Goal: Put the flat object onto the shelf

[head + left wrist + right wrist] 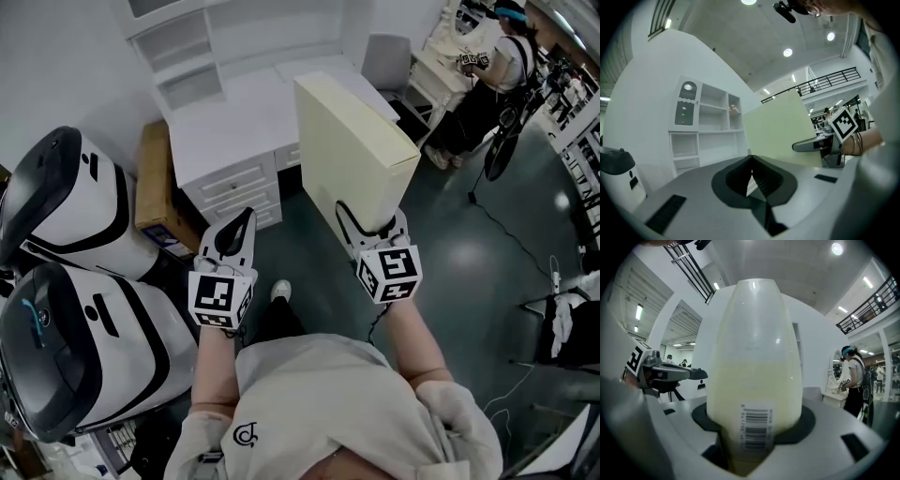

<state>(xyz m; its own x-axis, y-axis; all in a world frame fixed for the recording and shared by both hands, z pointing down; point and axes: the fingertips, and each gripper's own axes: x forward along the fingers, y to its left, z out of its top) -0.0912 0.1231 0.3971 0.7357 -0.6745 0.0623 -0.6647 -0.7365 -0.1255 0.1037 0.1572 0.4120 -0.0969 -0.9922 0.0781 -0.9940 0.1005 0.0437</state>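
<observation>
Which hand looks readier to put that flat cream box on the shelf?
Right. The right gripper has its jaws closed on the box, held upright with the shelf ahead. The left gripper is shut and empty.

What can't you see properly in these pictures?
- Right gripper view: the flat object fills the middle and hides most of what stands behind it.
- Right gripper view: the digits of the barcode are too small to read.
- Head view: the shelf is cut off by the top edge.
- Left gripper view: a small thing in an upper compartment is too small to identify.
</observation>
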